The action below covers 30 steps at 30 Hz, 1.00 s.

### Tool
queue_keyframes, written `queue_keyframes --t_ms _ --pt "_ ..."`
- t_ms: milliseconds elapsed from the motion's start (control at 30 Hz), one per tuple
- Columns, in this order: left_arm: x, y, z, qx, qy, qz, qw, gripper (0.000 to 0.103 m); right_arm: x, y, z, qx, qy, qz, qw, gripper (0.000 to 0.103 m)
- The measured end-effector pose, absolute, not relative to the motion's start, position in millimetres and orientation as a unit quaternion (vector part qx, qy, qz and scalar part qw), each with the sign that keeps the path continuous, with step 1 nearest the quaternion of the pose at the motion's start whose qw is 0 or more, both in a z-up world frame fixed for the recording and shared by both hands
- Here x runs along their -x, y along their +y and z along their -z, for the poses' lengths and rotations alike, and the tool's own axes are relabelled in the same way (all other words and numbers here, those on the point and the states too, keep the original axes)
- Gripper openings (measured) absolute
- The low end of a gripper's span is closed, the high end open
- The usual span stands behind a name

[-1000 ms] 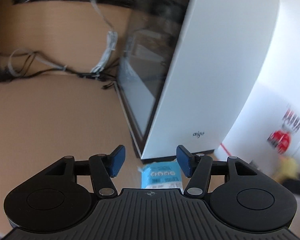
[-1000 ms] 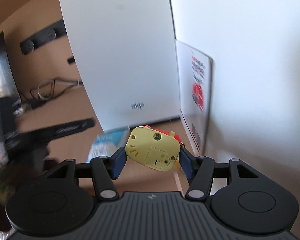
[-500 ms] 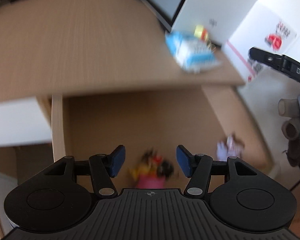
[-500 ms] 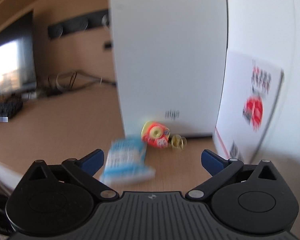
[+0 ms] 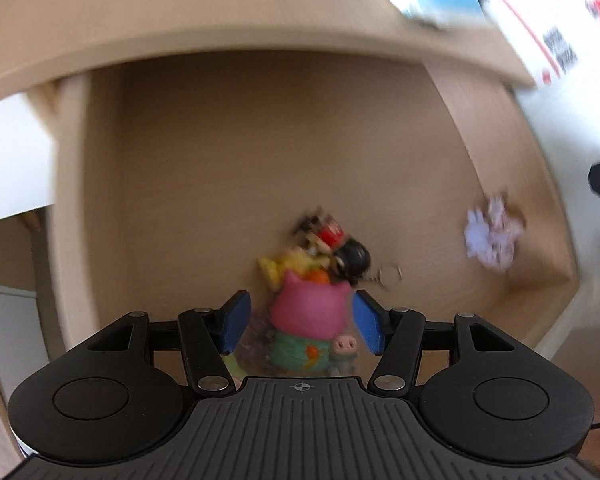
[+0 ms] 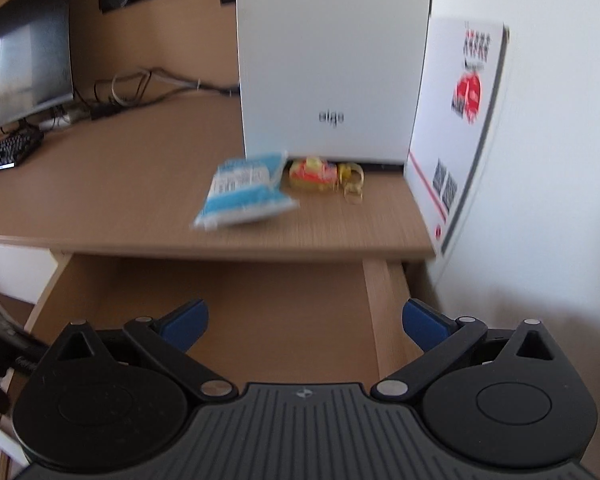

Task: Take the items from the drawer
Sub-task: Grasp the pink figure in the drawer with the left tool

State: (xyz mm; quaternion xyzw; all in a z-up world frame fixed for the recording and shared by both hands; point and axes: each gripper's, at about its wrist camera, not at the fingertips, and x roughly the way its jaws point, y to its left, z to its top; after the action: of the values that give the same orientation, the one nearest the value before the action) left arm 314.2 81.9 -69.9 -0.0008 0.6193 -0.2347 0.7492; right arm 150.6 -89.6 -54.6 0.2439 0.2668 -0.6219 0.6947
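Observation:
In the left wrist view the open wooden drawer (image 5: 260, 152) fills the frame. A pink and green toy figure (image 5: 310, 320) lies in it between the blue pads of my left gripper (image 5: 300, 320), which is open and not closed on it. A yellow, red and black toy (image 5: 324, 252) lies just beyond, and a pale purple toy (image 5: 492, 236) sits near the drawer's right wall. In the right wrist view my right gripper (image 6: 305, 322) is wide open and empty above the drawer (image 6: 220, 300). On the desktop lie a blue packet (image 6: 244, 188) and a yellow-orange toy (image 6: 314, 172).
A white computer case (image 6: 332, 60) stands on the desk (image 6: 120, 184) behind the packet. A white printed box (image 6: 460, 120) leans against the wall at right. A monitor (image 6: 24, 64), keyboard (image 6: 8, 152) and cables (image 6: 140, 88) are at the left.
My left gripper swung down from the desktop into the drawer and now straddles the pink toy. My right gripper let go of the yellow toy on the desk, opened wide and pulled back.

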Motion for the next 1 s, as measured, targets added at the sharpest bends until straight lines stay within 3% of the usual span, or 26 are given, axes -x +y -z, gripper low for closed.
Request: queue_keyframes --t_ms 167,300,733,800,967,1000 --pt "-315.9 56.2 97.3 -0.041 0.646 0.219 0.730 0.061 -148.2 -78.4 63.2 -0.269 0.277 0.620 0.683 0.103" --pt "-313.8 52.5 101.2 -0.031 0.646 0.238 0.724 0.052 -149.7 -76.1 69.9 -0.287 0.297 0.611 0.676 0.103" --pt "-288.8 159.2 -24.7 0.170 0.530 0.218 0.801 0.050 -193.8 -120.3 116.5 -0.434 0.343 0.490 0.673 0.102" --pt "-281.8 175.7 -37.3 0.192 0.514 0.218 0.807 0.050 -211.6 -131.3 124.1 -0.476 0.344 0.439 0.680 0.094" --pt "-272.7 196.8 -45.9 0.238 0.496 0.192 0.813 0.050 -264.3 -158.9 153.9 -0.578 0.365 0.314 0.660 0.054" --pt "-270.4 201.5 -46.2 0.244 0.494 0.187 0.813 0.050 -278.1 -162.8 159.8 -0.577 0.384 0.304 0.654 0.053"
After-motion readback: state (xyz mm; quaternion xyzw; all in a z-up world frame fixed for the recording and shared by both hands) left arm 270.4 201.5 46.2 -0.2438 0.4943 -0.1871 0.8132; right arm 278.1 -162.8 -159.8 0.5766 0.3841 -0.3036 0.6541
